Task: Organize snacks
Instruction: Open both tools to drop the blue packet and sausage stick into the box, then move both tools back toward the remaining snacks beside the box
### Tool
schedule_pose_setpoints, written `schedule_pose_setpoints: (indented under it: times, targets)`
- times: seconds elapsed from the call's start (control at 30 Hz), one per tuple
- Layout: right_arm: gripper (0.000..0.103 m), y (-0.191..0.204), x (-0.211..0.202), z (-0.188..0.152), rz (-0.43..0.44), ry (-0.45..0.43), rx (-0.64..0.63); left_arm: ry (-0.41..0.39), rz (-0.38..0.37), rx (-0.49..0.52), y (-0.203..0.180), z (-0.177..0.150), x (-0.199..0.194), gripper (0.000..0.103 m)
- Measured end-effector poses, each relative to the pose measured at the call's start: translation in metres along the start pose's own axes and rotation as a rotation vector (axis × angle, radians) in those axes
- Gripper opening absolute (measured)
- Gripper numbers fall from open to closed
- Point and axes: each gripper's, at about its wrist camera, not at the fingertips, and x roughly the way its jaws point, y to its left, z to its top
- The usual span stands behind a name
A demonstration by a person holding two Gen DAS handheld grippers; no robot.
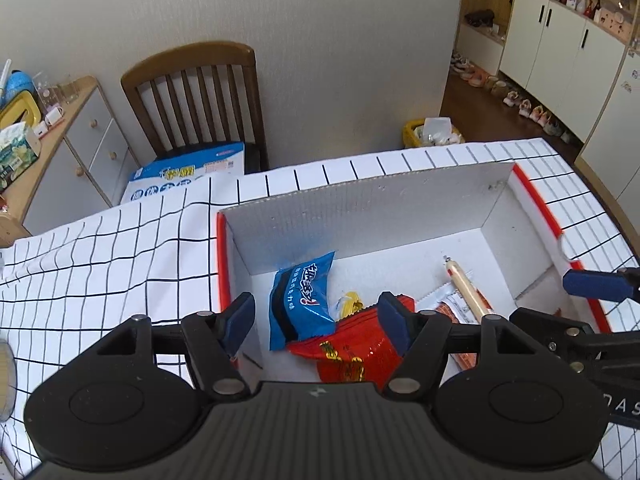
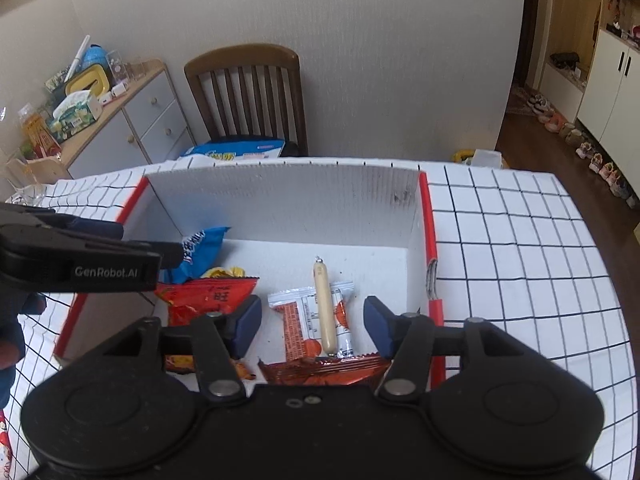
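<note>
Both grippers (image 1: 316, 322) (image 2: 312, 326) hover open and empty above the box (image 2: 280, 200), where several snacks (image 2: 208, 296) already lie.

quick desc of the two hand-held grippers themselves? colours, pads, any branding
Both match: the left hand-held gripper and right hand-held gripper have matte black plastic bodies, ribbed in the centre, with round housings either side, silver pivot pins and dark blue fingertip pads. White "GenRobot.AI" lettering marks the left one's side. No cables visible. A dark blue sleeve shows at the frame edge.

Box (image 2: 288, 200) on table (image 2: 520, 248) – sausage (image 2: 325, 308) atop packet (image 2: 304, 320) inside, chair (image 2: 248, 92) behind.
</note>
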Motion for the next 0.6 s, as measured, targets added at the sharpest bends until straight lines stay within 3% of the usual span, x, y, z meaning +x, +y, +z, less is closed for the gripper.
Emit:
schedule_pose_setpoints:
  times: [0.43, 0.6]
  targets:
    - [0.08, 0.008, -0.05, -0.007, 0.008, -0.079, 0.028, -0.089, -0.043, -0.022, 0.009, -0.016, -0.064, 0.068]
    - [0.084, 0.015, -0.069, -0.013, 0.011, -0.105, 0.022, -0.123, -0.055, -0.019, 0.01, -0.029, -0.087, 0.073]
